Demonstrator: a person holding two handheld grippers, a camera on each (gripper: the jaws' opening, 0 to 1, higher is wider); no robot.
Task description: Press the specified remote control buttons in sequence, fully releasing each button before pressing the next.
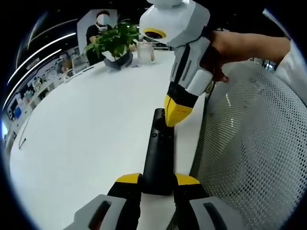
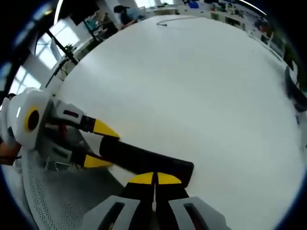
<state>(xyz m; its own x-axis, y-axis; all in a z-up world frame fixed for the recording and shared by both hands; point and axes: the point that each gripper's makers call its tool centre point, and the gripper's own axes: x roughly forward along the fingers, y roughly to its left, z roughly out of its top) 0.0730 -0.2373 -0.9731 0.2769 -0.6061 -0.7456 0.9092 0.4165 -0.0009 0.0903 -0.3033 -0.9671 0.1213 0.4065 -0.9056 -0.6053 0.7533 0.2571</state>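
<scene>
Remote — clamped in left gripper

No text, label or number can be read anywhere.

The left gripper view looks close along the remote control across the white table toward a potted plant. The right gripper view looks down on the same remote control from its far end.
</scene>
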